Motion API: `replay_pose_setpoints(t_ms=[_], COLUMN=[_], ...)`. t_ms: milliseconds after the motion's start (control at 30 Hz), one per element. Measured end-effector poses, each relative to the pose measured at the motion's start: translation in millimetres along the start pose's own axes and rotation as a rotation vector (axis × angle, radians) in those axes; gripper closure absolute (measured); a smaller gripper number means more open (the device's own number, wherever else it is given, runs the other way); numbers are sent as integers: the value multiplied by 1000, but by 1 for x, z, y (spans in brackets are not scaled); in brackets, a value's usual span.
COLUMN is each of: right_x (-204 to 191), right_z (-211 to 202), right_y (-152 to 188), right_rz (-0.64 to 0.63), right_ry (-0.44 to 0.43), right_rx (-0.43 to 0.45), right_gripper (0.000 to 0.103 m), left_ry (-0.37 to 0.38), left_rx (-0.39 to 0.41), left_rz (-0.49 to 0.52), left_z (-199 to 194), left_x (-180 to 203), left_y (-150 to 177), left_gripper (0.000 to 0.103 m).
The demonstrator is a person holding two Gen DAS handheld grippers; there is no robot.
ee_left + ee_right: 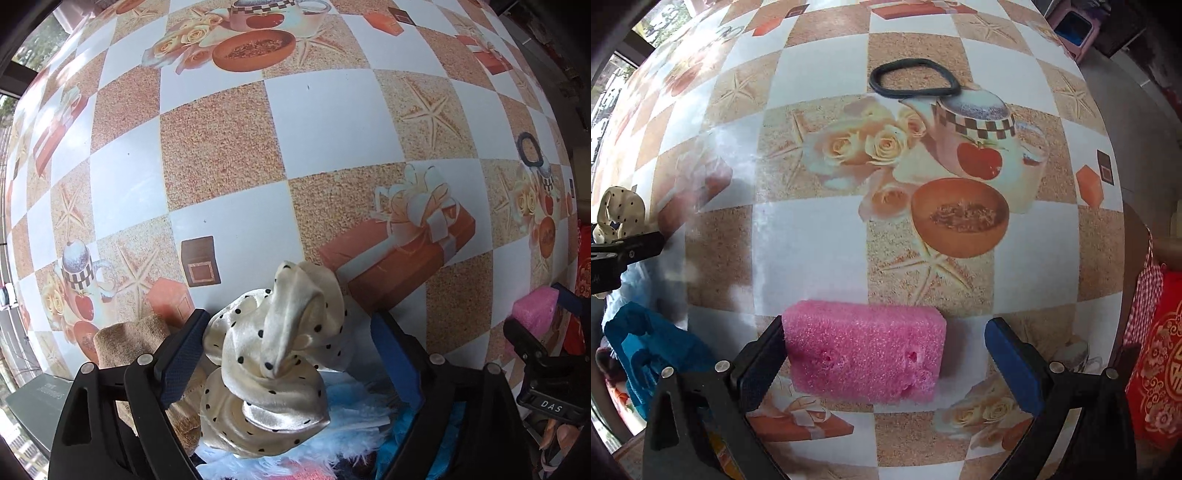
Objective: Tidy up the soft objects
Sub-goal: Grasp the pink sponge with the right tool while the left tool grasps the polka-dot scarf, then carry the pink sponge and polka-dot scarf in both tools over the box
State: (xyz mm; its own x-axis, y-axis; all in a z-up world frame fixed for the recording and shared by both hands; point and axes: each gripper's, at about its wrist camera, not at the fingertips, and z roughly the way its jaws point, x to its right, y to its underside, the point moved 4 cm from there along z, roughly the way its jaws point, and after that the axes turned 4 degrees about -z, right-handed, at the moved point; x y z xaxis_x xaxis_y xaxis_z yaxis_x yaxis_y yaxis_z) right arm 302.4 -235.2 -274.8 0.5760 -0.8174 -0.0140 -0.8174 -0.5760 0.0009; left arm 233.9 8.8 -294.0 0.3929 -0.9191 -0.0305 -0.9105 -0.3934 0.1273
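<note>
Right between the fingers of the left gripper point(291, 350) sits a cream satin scrunchie point(273, 354) with black dots, bunched and twisted, its near part lying over a pale blue fluffy cloth point(354, 417). The jaws stand apart: the left finger point(181, 358) touches the scrunchie's edge, while the right one stands clear of it, so nothing is clamped. Just left of the scrunchie, partly behind that left finger, lies a tan knitted cloth point(129, 336). Well to the scrunchie's right, at the edge of the left wrist view, a pink sponge point(535, 310) shows beside the other tool. In the right wrist view that same pink sponge point(864, 354) rests on the table point(820, 229), a checkered surface printed with roses, starfish and teapots. The right gripper point(886, 358) is spread wide around it, its left finger point(761, 365) against the sponge's end and its right finger apart from it, with a bare gap between. Beyond the sponge, well apart from it, a black hair band point(914, 79) lies flat on the table. Left of the sponge, a bright blue cloth point(657, 347) is heaped at the table's edge.
</note>
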Motion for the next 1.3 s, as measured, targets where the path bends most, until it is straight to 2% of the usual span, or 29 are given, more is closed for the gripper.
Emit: replay_pose_setpoints(t_ms=[33,67,100,133,167,233,267,300,400,733,1000,1033,1067,1300], right_x=[-1,-21,-16,-17,-19,-22,-22,-20,-15,-42,-83,-87,-88,-120], right_z=[-1,-1,0,-2,-2,-1,-1,-5,-9,-67,-128,-126,-129,-153], right_y=[1,5,-8,-6,-4,-3,3,3,6,19,17,2,2,16], right_rz=[-12,-24,-36,-41,-39,-17,-6,3,34,9,-93,-104,-117,-183], right_ry=[-1,0,-2,-1,-1,-2,-4,-15,-70,-140,-168,-172,-175,-175], right_rx=[3,-2,-15,-26,-27,-15,-7,2,0,99,180,185,190,220], right_gripper=[0,0,0,1,6,18,31,32,32,32,32,32,32,32], left_ry=[-1,-2,-1,3,4,6,6,9,43,64,74,79,81,98], left_rx=[-1,-4,-3,3,9,32,44,49,78,249,315,322,328,363], left_rz=[0,1,4,8,13,27,39,48,34,15,-11,-15,-17,-46], left_z=[2,2,3,3,1,-5,-9,-14,-23,-100,-136,-139,-144,-166], left_x=[3,4,3,6,8,15,17,20,22,15,-16,-19,-21,-42], left_y=[-2,-3,-2,4,5,11,11,11,12,31,72,76,81,121], left_gripper=[11,11,13,14,18,32,50,66,72,72,72,72,72,72])
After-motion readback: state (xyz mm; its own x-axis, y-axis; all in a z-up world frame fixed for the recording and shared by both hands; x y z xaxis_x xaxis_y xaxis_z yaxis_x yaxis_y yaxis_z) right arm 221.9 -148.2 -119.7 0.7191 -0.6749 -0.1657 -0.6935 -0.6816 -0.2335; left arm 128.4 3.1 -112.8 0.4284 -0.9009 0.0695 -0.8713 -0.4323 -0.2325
